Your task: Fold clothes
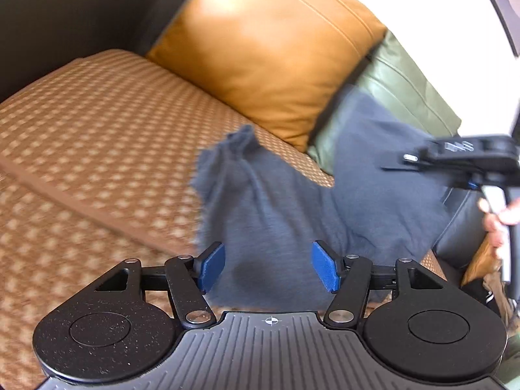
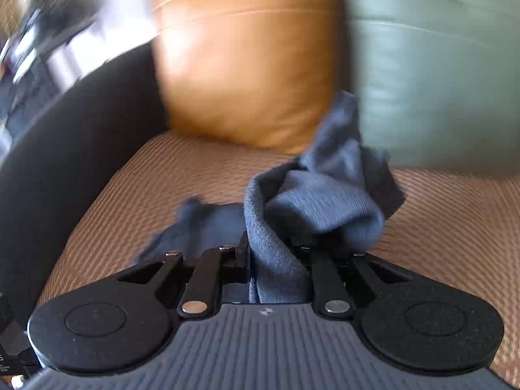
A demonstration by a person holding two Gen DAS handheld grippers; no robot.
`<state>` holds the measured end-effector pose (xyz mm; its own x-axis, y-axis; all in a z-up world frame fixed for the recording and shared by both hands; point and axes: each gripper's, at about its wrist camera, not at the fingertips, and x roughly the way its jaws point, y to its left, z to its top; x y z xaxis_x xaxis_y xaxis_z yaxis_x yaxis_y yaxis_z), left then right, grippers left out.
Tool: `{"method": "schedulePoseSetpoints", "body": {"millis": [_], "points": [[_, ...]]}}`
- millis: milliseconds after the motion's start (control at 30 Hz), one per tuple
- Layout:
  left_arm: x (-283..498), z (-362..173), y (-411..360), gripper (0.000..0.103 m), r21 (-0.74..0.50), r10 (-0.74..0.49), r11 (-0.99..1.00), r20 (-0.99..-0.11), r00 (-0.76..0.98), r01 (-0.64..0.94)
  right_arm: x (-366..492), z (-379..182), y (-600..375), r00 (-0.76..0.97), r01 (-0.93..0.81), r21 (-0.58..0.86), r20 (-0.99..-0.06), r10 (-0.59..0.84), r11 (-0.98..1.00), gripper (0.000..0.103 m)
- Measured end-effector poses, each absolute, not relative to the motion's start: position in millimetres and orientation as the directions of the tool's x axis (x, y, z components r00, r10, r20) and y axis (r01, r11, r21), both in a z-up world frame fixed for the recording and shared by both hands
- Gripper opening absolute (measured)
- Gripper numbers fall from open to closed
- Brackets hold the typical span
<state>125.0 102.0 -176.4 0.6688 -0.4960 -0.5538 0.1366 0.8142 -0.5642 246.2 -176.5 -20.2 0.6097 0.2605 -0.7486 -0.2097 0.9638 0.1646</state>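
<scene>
A dark grey-blue garment (image 1: pixel 286 208) hangs over the woven orange sofa seat (image 1: pixel 97 136), stretched up toward the right. My left gripper (image 1: pixel 268 268) is open, its blue pads (image 1: pixel 213 266) apart, with the cloth just beyond them and nothing pinched. In the left wrist view my right gripper (image 1: pixel 464 156) shows at the right edge, held by a hand (image 1: pixel 497 217). In the right wrist view my right gripper (image 2: pixel 271 253) is shut on a bunched fold of the garment (image 2: pixel 325 195), which drapes over its fingers and hides the pads.
A tan leather cushion (image 1: pixel 273 42) and a green leather cushion (image 1: pixel 409 91) lean at the back of the sofa. A dark armrest (image 2: pixel 65 149) runs along the left. Woven seat (image 2: pixel 162 175) lies bare on the left.
</scene>
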Motion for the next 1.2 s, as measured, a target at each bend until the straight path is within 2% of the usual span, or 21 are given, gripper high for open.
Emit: {"method": "schedulePoseSetpoints", "body": {"millis": [67, 133, 200, 333, 467, 567, 700, 767, 833, 900, 933, 967, 1000, 1033, 1100, 1200], "points": [[122, -182, 112, 0.074, -0.563, -0.489, 0.817, -0.566, 0.664, 0.122, 250, -43, -134, 0.569, -0.253, 0.147, -0.777, 0.270, 0.956, 0.024], [120, -187, 119, 0.074, -0.563, -0.485, 0.819, -0.578, 0.656, 0.109, 250, -66, -104, 0.506, -0.328, 0.170, -0.799, 0.325, 0.929, 0.040], [121, -189, 121, 0.074, -0.566, -0.488, 0.817, -0.584, 0.649, 0.106, 245, -77, -92, 0.453, -0.363, 0.231, -0.803, 0.388, 0.903, 0.044], [128, -180, 113, 0.075, -0.601, -0.525, 0.790, -0.556, 0.644, 0.124, 221, -47, -132, 0.526, -0.372, 0.353, -0.682, 0.508, 0.858, 0.061], [138, -162, 91, 0.081, -0.642, -0.577, 0.747, -0.502, 0.644, 0.169, 188, -27, -204, 0.639, -0.278, 0.454, -0.571, 0.516, 0.846, 0.063], [148, -154, 69, 0.082, -0.636, -0.573, 0.753, -0.507, 0.644, 0.169, 166, -35, -244, 0.688, -0.207, 0.482, -0.547, 0.477, 0.851, 0.063], [169, -151, 52, 0.084, -0.656, -0.551, 0.749, -0.538, 0.638, 0.094, 154, -66, -253, 0.664, -0.236, 0.381, -0.608, 0.435, 0.894, 0.064], [177, -150, 51, 0.085, -0.671, -0.542, 0.739, -0.539, 0.645, 0.059, 149, -77, -242, 0.666, -0.296, 0.315, -0.609, 0.431, 0.902, 0.065], [186, -151, 46, 0.086, -0.654, -0.523, 0.756, -0.566, 0.637, 0.040, 146, -81, -231, 0.682, -0.361, 0.229, -0.596, 0.424, 0.904, 0.069], [197, -156, 40, 0.087, -0.629, -0.508, 0.777, -0.605, 0.614, 0.022, 143, -86, -224, 0.692, -0.409, 0.169, -0.583, 0.425, 0.897, 0.069], [202, -159, 37, 0.085, -0.616, -0.498, 0.787, -0.624, 0.602, 0.013, 142, -87, -222, 0.687, -0.429, 0.168, -0.578, 0.441, 0.888, 0.062], [206, -162, 35, 0.070, -0.603, -0.484, 0.798, -0.641, 0.596, 0.000, 142, -87, -219, 0.681, -0.442, 0.158, -0.581, 0.445, 0.883, 0.054], [207, -163, 36, 0.044, -0.594, -0.474, 0.805, -0.647, 0.597, -0.005, 143, -86, -217, 0.676, -0.455, 0.148, -0.585, 0.448, 0.878, 0.041], [208, -164, 37, 0.036, -0.585, -0.464, 0.811, -0.651, 0.601, -0.008, 143, -86, -214, 0.665, -0.473, 0.143, -0.589, 0.459, 0.869, 0.034], [199, -161, 47, 0.030, -0.569, -0.439, 0.822, -0.626, 0.644, 0.007, 142, -85, -210, 0.644, -0.503, 0.137, -0.599, 0.476, 0.853, 0.025], [186, -172, 64, 0.028, -0.569, -0.421, 0.822, -0.618, 0.664, -0.009, 134, -93, -203, 0.590, -0.582, 0.091, -0.636, 0.497, 0.808, 0.024]]}}
